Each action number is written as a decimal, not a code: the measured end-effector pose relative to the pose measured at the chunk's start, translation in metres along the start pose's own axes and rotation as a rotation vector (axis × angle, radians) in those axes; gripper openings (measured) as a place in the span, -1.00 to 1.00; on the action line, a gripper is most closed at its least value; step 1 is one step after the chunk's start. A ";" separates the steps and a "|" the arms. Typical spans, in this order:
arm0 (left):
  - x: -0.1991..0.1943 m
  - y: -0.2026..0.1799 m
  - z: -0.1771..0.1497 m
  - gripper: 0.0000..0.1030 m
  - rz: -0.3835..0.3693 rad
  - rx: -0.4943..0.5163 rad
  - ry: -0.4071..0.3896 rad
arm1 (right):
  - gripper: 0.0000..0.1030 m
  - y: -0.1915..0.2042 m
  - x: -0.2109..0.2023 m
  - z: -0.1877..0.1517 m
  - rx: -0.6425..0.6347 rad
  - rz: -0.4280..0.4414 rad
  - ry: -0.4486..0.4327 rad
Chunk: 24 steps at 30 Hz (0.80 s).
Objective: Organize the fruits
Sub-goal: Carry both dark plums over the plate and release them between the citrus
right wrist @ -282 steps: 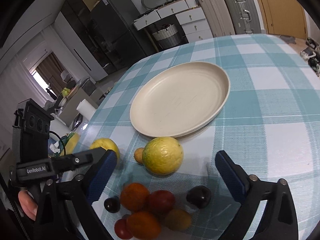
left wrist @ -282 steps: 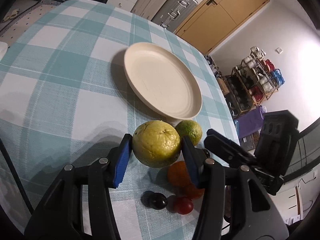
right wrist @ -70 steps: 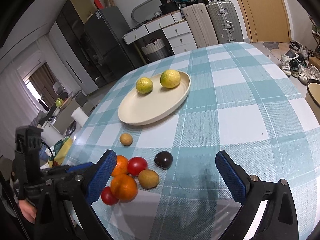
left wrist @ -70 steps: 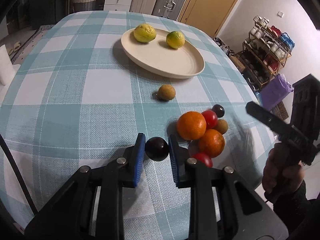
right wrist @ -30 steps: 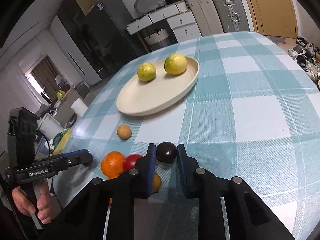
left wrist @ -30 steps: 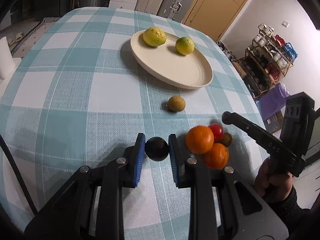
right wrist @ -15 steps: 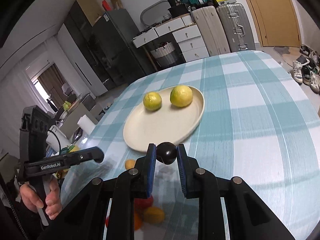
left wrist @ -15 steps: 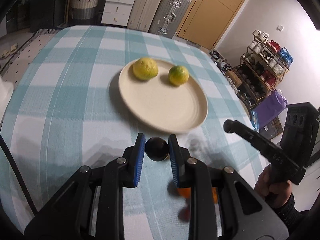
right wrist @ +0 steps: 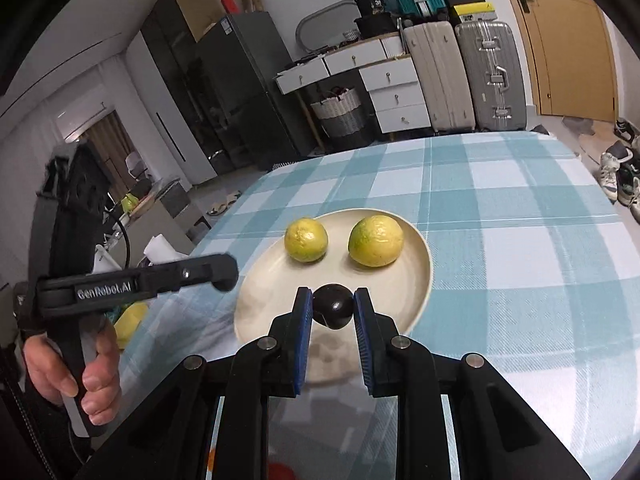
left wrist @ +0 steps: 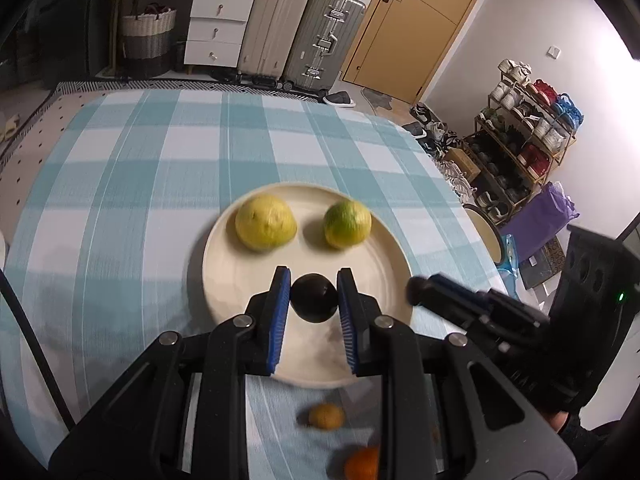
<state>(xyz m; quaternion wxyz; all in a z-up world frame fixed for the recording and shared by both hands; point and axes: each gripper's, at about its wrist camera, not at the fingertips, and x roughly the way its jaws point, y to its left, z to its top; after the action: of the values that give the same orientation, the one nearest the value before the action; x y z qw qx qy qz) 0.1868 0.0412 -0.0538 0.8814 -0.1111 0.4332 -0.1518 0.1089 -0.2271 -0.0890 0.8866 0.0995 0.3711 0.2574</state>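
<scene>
Nearest the left wrist camera, the left gripper [left wrist: 314, 294] has its two blue-padded fingers closed on a dark plum [left wrist: 313, 297], held above the near part of a cream plate [left wrist: 236, 272]. Below and behind those fingers, on the checked tablecloth [left wrist: 132, 184], lie a small brown fruit [left wrist: 326, 416], blurred, and part of an orange [left wrist: 362, 462] at the bottom edge. To the right of the left gripper, the other hand-held gripper reaches in over the plate's right rim.

In the right wrist view, the right gripper [right wrist: 333, 306] likewise clamps a second dark plum [right wrist: 333, 306] between its blue pads, above the near edge of the same plate. A red fruit [right wrist: 280, 471] shows at the bottom edge, under the gripper body. To the left of it, a bare hand [right wrist: 76, 372] grips the handle of the left gripper, whose arm points toward the plate.

Just ahead of both grippers, on the far half of the plate, sit two citrus fruits side by side and apart. From the left wrist view, a yellow citrus [left wrist: 265, 222] lies ahead and to the left, and a greener citrus [left wrist: 347, 224] ahead and to the right.

Beyond the table stand a white drawer unit [left wrist: 216, 28], two suitcases [left wrist: 304, 36], a wicker basket [left wrist: 148, 32] and a wooden door [left wrist: 412, 28].
</scene>
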 end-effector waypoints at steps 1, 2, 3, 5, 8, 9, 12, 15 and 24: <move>0.003 0.000 0.005 -0.59 0.001 0.001 0.001 | -0.58 -0.002 0.006 0.003 0.007 0.004 0.007; 0.006 0.000 0.010 -0.59 -0.001 0.001 0.002 | -0.58 -0.003 0.011 0.005 0.012 0.005 0.012; 0.011 -0.001 0.017 -0.59 -0.004 0.004 0.001 | -0.58 -0.004 0.015 0.007 0.017 0.006 0.016; 0.021 -0.001 0.027 -0.59 0.002 0.006 0.003 | -0.58 -0.007 0.024 0.012 0.021 0.008 0.023; 0.036 0.001 0.037 -0.59 -0.005 -0.002 0.017 | -0.58 -0.008 0.037 0.018 0.012 0.003 0.038; 0.043 0.001 0.041 -0.59 -0.003 -0.003 0.021 | -0.58 -0.008 0.040 0.020 0.008 0.002 0.042; 0.055 0.002 0.049 -0.59 -0.012 -0.004 0.028 | -0.58 -0.008 0.049 0.023 0.008 0.009 0.044; 0.065 0.001 0.055 -0.59 -0.017 -0.006 0.037 | -0.58 -0.006 0.055 0.024 0.006 0.013 0.047; 0.092 0.002 0.065 -0.59 -0.032 -0.032 0.073 | -0.58 -0.006 0.069 0.026 0.018 0.018 0.057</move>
<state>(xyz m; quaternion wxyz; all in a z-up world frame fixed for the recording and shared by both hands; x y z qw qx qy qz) 0.2917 0.0137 -0.0825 0.8606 -0.1266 0.4657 -0.1626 0.1704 -0.1951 -0.1141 0.8722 0.1035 0.3978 0.2650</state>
